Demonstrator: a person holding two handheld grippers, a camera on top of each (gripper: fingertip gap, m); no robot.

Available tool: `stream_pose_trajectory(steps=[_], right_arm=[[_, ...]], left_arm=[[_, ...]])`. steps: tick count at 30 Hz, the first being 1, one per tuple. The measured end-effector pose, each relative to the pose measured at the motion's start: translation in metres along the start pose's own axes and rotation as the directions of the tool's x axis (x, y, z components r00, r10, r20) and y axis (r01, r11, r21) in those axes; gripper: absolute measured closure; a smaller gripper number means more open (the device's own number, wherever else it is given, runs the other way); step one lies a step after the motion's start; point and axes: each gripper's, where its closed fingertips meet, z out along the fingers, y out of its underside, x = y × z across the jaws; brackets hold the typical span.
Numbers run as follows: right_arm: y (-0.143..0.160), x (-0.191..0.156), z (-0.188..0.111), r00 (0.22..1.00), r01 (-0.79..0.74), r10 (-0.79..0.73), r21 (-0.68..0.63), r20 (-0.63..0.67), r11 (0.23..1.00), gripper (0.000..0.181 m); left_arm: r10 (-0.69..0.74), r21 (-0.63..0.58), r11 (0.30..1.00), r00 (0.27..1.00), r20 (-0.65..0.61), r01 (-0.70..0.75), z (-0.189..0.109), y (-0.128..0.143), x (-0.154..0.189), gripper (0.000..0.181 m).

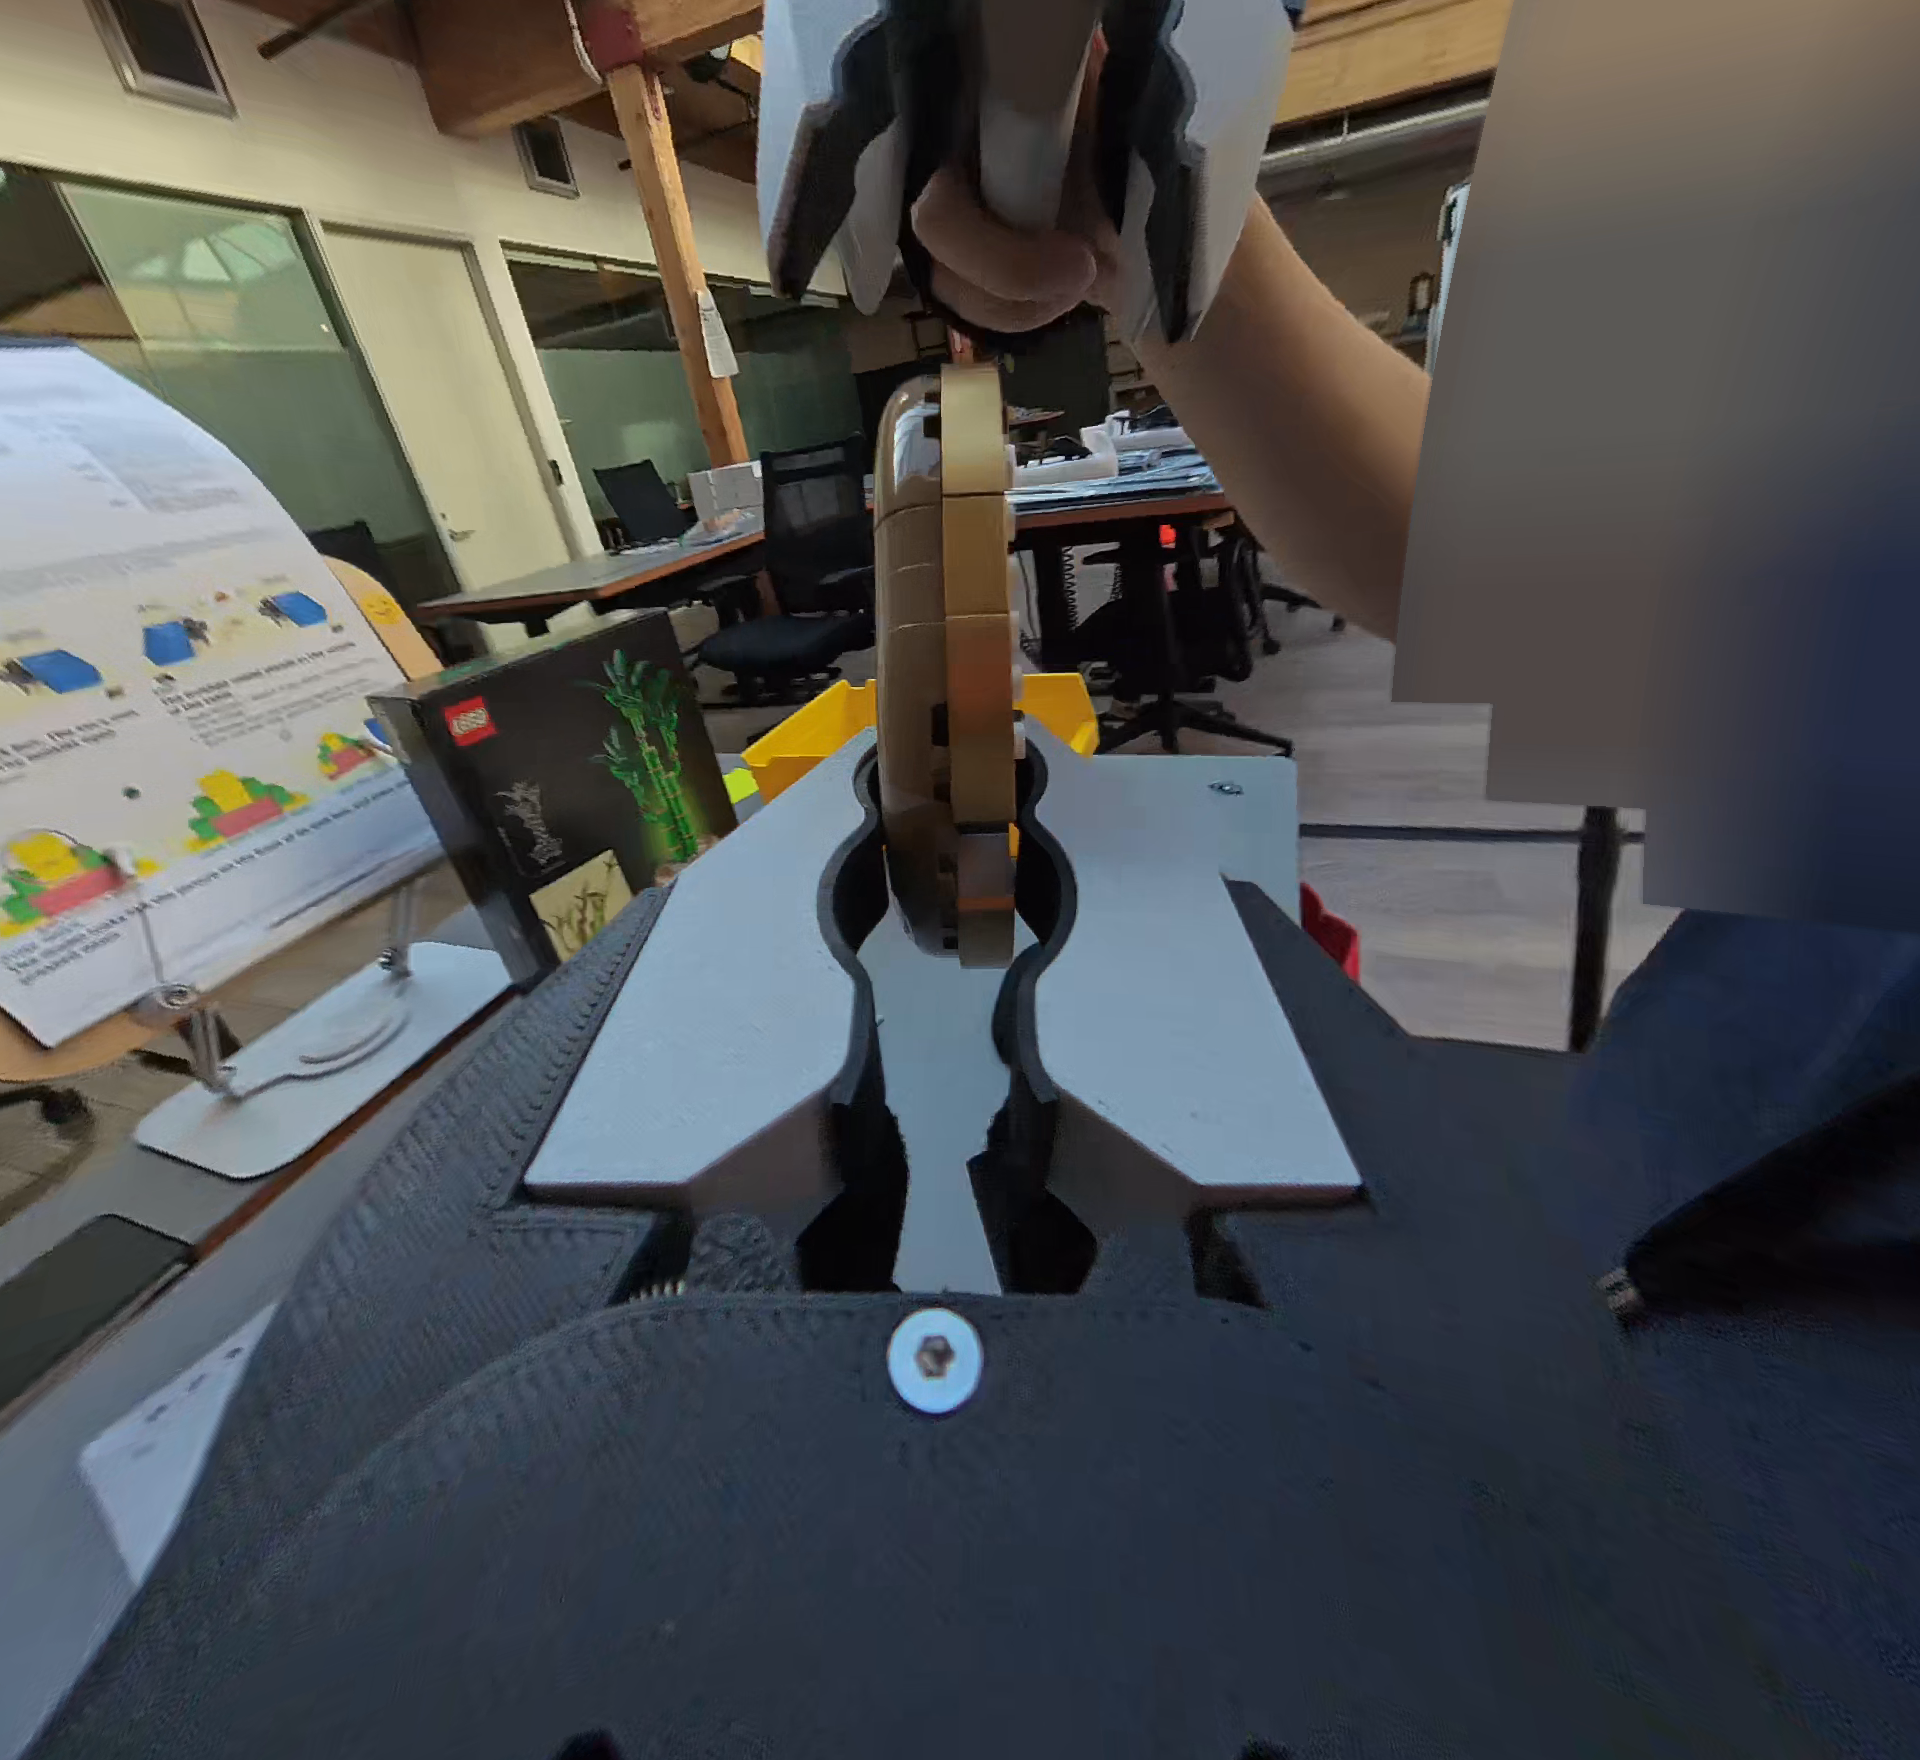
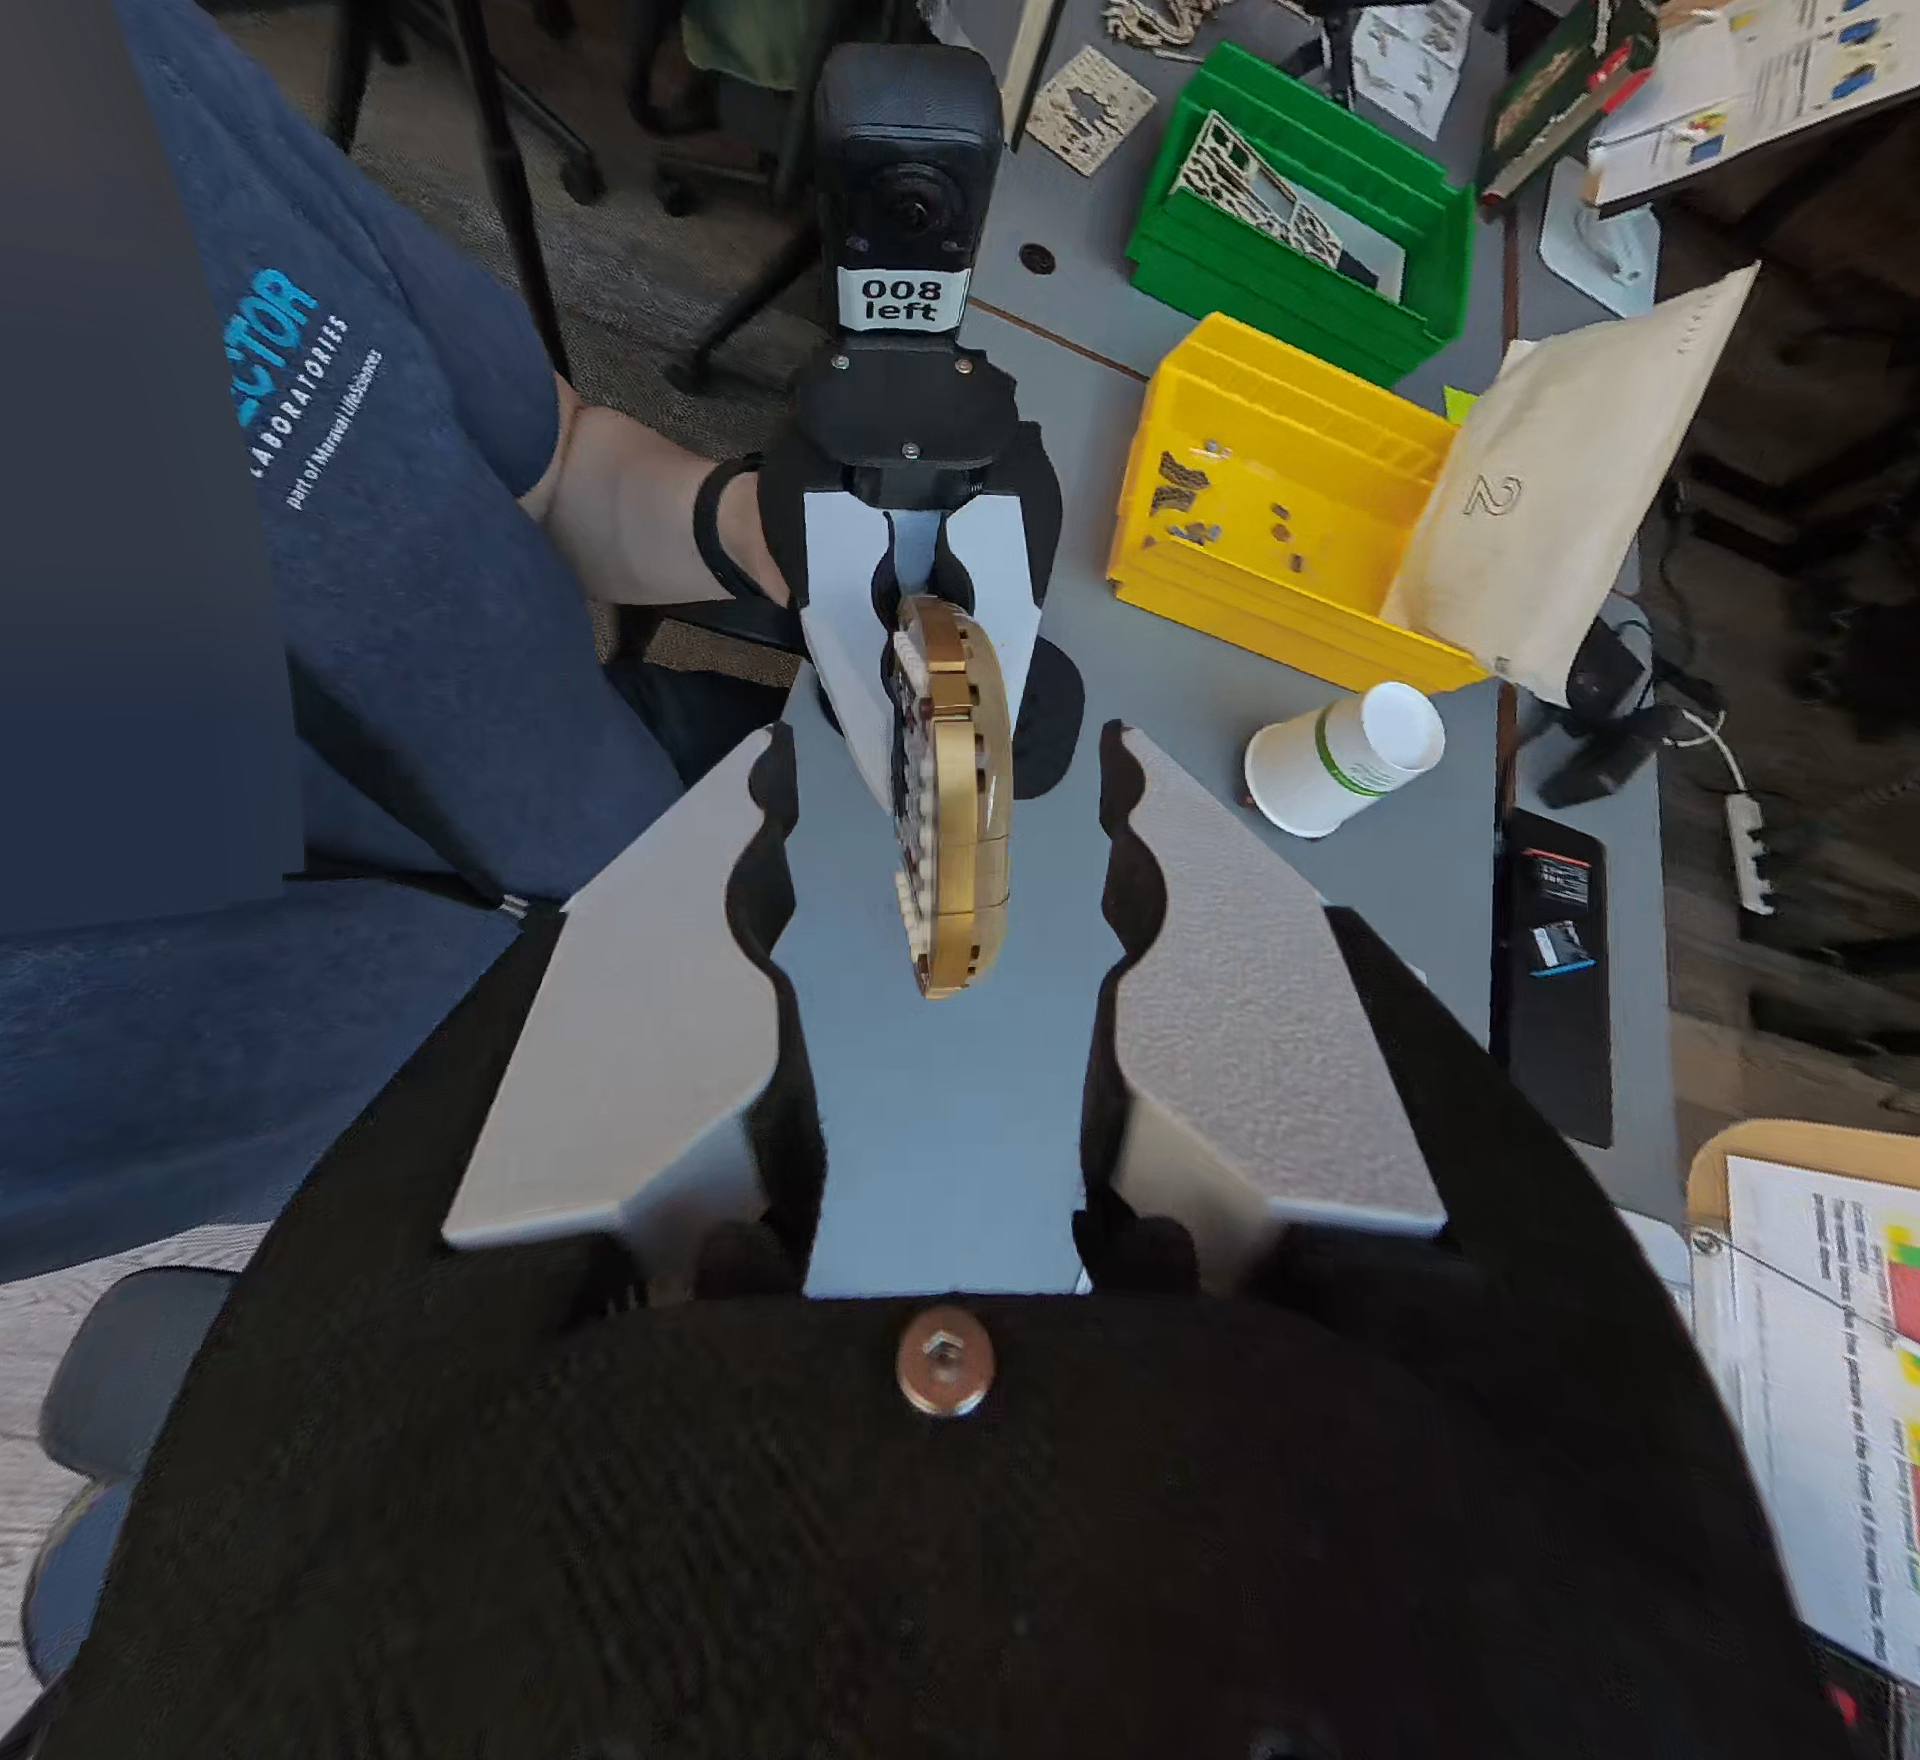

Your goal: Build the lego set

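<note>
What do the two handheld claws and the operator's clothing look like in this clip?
Both the left claw and the right claw have flat light-grey fingers with black wavy inner edges on black textured bodies, each with a central screw. The left one carries a black camera with a white label. The person wears a navy T-shirt with blue print.

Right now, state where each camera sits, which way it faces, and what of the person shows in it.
Left wrist view: sits on the left gripper, looking level across the room; that gripper clamps the gold lego piece, with the right gripper and a hand above it.
Right wrist view: sits on the right gripper, looking down at the table with the yellow bin and green bin; a blue-sleeved arm shows.
Shared: the gold lego piece, both grippers, the yellow bin.
</note>
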Motion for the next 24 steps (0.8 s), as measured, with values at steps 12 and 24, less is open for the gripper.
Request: stream_pose_trajectory(steps=[12,24], right_arm=[[0.015,-0.030,0.023,0.965,0.257,-0.257,-0.012,-0.046,0.966,0.154],[0.020,-0.046,0.027,0.942,0.331,-0.331,0.004,-0.050,0.944,0.161]], left_arm=[[0.411,-0.086,0.911,0.907,0.098,-0.403,-0.001,0.015,0.012,0.164],[0.496,-0.064,0.868,0.861,0.109,-0.492,0.000,0.011,0.023,0.164]])
